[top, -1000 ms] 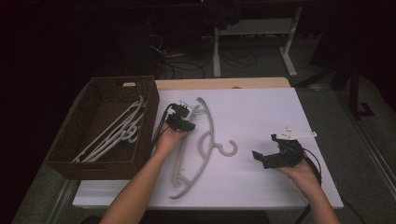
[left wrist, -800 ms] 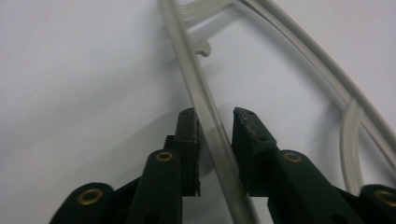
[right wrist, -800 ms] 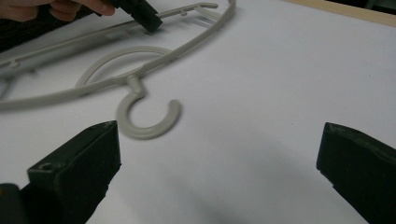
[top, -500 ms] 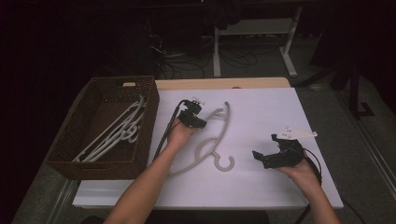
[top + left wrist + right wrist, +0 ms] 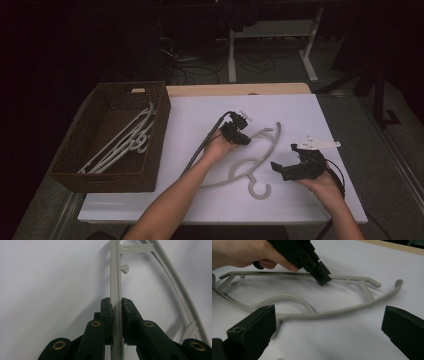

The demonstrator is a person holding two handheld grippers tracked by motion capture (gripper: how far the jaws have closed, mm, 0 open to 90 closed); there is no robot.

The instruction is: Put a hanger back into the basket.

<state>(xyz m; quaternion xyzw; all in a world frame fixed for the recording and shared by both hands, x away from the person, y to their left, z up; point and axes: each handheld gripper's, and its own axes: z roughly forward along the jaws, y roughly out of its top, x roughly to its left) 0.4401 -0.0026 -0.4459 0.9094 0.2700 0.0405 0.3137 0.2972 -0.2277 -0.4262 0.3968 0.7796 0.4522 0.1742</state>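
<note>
The pale plastic hanger lies flat on the white table, beside the wicker basket. The left gripper has just closed on its thin straight bar; the right gripper gapes empty nearby. It's probably light, stiff and smooth, so hold the bar squarely.

A: What has moved since a second ago?
B: The left gripper, jaws just closed on the hanger bar, has slid toward three o'clock across the table.
A: And the hanger?
B: Dragged along and swung, its hook now at six o'clock.
</note>
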